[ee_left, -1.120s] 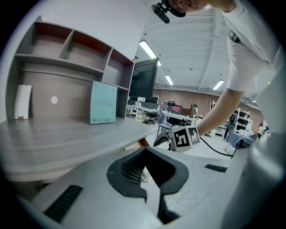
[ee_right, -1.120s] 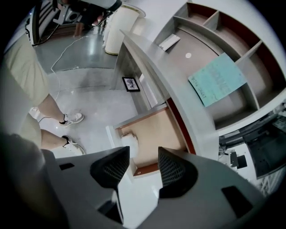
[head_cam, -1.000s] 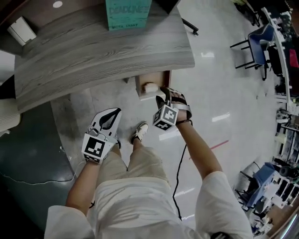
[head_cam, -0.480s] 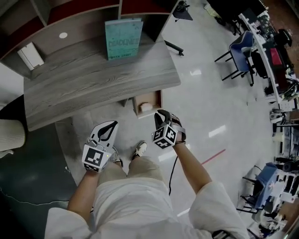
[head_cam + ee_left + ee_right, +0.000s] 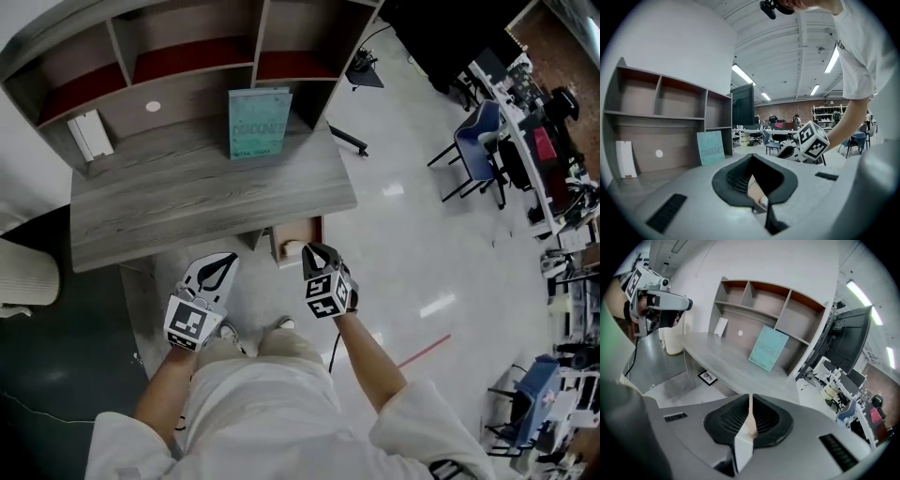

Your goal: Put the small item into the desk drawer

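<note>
Head view: right hand-held gripper (image 5: pixel 315 251) higher, jaws freshly closed, empty; left hand-held gripper (image 5: pixel 225 259) higher, pinched together.

Your left tongs (image 5: pixel 226 262) are pinched together and empty, pointing nearly level. Your right tongs (image 5: pixel 314 253) tilt downward, their jaws having just been closing with nothing between them.
</note>
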